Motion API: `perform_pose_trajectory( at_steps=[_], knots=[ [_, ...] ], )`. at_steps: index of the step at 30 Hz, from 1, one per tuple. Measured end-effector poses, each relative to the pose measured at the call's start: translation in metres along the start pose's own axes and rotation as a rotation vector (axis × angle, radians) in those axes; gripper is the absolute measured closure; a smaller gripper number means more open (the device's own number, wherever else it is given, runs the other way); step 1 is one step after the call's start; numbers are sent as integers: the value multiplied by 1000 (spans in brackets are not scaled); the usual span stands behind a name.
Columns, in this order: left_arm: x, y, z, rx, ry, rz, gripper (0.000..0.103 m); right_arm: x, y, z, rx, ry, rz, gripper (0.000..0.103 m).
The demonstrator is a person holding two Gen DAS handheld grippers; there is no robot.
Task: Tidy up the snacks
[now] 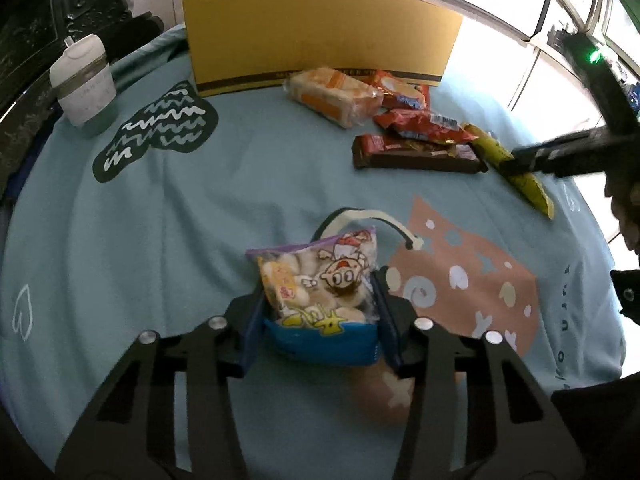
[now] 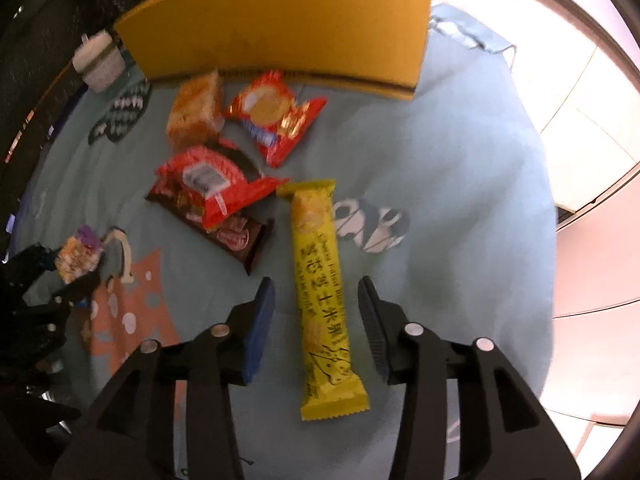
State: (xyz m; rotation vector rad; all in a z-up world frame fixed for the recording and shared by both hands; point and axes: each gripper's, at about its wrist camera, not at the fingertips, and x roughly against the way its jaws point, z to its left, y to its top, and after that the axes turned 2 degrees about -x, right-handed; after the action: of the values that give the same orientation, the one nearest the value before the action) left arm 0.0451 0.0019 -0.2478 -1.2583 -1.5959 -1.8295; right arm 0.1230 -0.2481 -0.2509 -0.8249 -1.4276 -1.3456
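Two snacks are being picked up at once. The left claw [image 1: 320, 304] has a small cartoon snack bag [image 1: 320, 280] between its two fingers. The fingers sit against both sides of the bag, so it looks held. The bag stands up near the front of the desk [image 1: 260, 168], which is covered by a light blue cloth with shapes printed on it.

The right claw [image 2: 316, 304] is partly open. A long yellow snack bar [image 2: 320, 280] lies flat between its fingers, but neither finger touches it. There is a gap on each side. So this claw holds nothing yet.

I think the next move for the right claw is to go a bit lower and squeeze the bar at its middle. The bar is thin and its wrapper is smooth, so it may slip if only the edge is caught. The left claw needs to lift its bag and carry it over.

The other snacks lie in a bunch just in front of the yellow cardboard box [image 1: 320, 40]. There is a pack of orange cakes [image 1: 332, 96], two red biscuit packs [image 2: 276, 116] and a brown chocolate bar [image 1: 416, 154]. One red pack lies on top of the brown bar.

The box stands at the back of the desk. Only its outside wall shows, so I cannot tell what is in it. A white cup with a lid [image 1: 84, 80] stands at the back left. I cannot see inside that either.
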Motion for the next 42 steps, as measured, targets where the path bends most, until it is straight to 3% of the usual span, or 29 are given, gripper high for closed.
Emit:
perform_pose_trajectory(
  at_steps=[2,3,4,19,32,36,38,40,42],
  knots=[
    [4,1,2,9,-7,-13,55,-2,-3,13,75,-59,-8,67],
    [4,2,3,9,-6,-20,55,0,-5,18,98,-66,-12,80],
    [8,3,4,9,-3,-26,55,3,-4,20,94,-50,-8,82],
    [7,15,8,22,36,-12,55,50,-27,-1,-24,67,-6,83],
    [21,31,11,47,33,-32,55,94,-34,-30,-143,223,-87,83],
    [14,28,11,45,33,-3,55,88,-31,-25,-96,172,-69,82],
    [10,24,10,48,35,13,55,63,-33,-8,-20,96,18,80],
    [8,21,9,47,33,21,55,52,-36,6,30,53,17,60],
    [8,20,9,48,32,20,55,53,-29,10,17,49,2,47]
  ],
)
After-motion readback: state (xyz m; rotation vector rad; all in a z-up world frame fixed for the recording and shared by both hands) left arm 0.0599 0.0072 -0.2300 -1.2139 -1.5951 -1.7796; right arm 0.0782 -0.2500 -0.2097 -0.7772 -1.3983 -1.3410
